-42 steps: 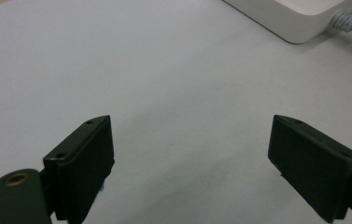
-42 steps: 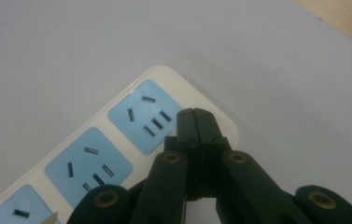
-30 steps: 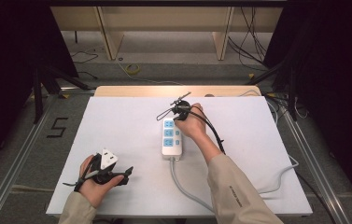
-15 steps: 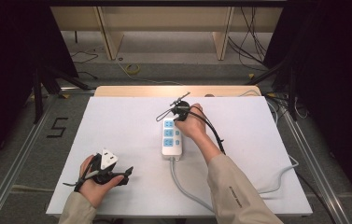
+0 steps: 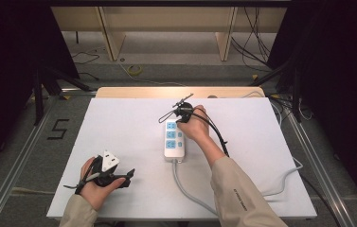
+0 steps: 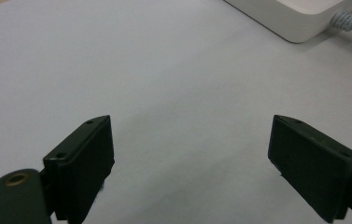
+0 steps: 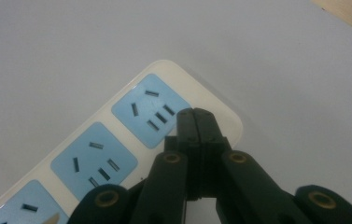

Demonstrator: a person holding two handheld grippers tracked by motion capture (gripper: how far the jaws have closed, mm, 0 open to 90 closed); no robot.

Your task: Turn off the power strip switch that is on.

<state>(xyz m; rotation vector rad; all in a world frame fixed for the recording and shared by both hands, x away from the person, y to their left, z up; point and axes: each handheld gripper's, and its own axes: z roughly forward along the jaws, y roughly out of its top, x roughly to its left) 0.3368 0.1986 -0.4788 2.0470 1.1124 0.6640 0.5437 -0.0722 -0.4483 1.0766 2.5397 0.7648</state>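
- On the white table (image 5: pixel 119 127), near its middle, lies a white power strip (image 5: pixel 174 140) with three pale blue socket panels set in a row along its length.
- From the near end of the power strip a grey cord (image 5: pixel 188 191) runs toward the person, bends right, and loops off toward the table's right edge.
- At the far end of the strip, the right gripper (image 5: pixel 182 113) is held in the person's right hand (image 5: pixel 196 126), its tip over the outermost socket.
- Seen in the right gripper view, its two black jaws are pressed flat together with nothing between them, and their joined tip (image 7: pixel 195 122) sits just beside the slots of the end socket (image 7: pixel 150 109), over the strip's cream edge; whether it touches the plastic I cannot tell.
- Two more blue sockets follow in that view, the middle socket (image 7: pixel 94 161) lying left of the jaws.
- Near the table's front left corner, the left gripper (image 5: pixel 119 174) rests in the person's left hand (image 5: pixel 95 189), well apart from the strip, pointing right across the table.
- Its jaws stand wide apart, with bare white tabletop between them in the left gripper view, and a corner of the power strip (image 6: pixel 299 18) shows far off at the upper right.
- A black cable (image 5: pixel 216 137) trails from the right gripper along the forearm.
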